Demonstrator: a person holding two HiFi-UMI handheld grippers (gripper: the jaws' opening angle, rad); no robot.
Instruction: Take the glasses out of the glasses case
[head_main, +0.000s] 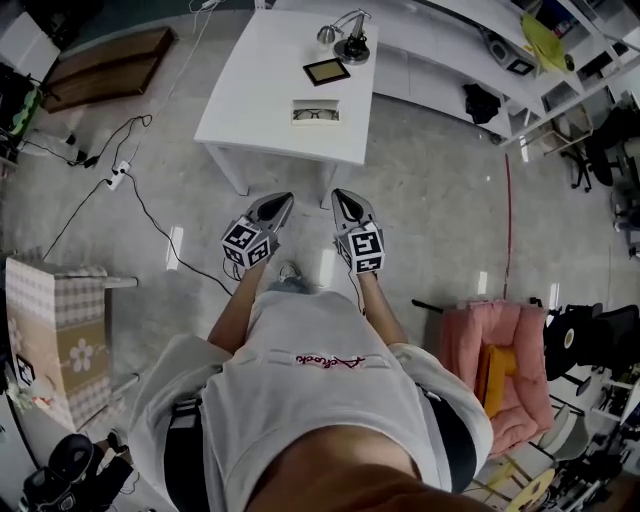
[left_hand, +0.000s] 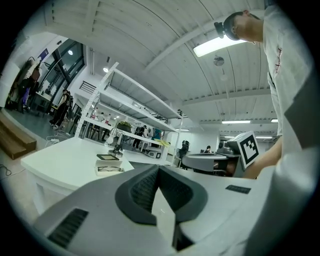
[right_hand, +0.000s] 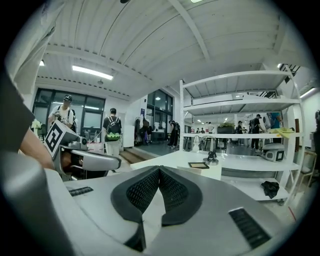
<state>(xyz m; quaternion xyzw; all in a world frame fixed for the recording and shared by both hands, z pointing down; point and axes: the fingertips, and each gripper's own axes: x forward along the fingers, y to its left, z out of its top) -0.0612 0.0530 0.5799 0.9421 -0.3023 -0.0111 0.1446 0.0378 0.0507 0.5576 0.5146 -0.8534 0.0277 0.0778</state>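
An open white glasses case (head_main: 315, 112) with dark-framed glasses in it lies near the front edge of a white table (head_main: 250, 100), some way ahead of me. My left gripper (head_main: 284, 202) and right gripper (head_main: 342, 197) are held side by side over the floor, short of the table, both pointing at it. Each one's jaws meet at the tip with nothing between them. In the left gripper view the case (left_hand: 109, 168) shows far off, left of the shut left gripper (left_hand: 159, 168). The right gripper view shows the table (right_hand: 170, 159) beyond the shut right gripper (right_hand: 159, 169).
Behind the case on the table are a dark flat tablet (head_main: 326, 71) and a small desk lamp (head_main: 351, 42). Cables (head_main: 130, 180) trail over the floor at left. A patterned box (head_main: 55, 330) stands at lower left, a pink chair (head_main: 500, 360) at lower right, white shelving (head_main: 560, 50) at upper right.
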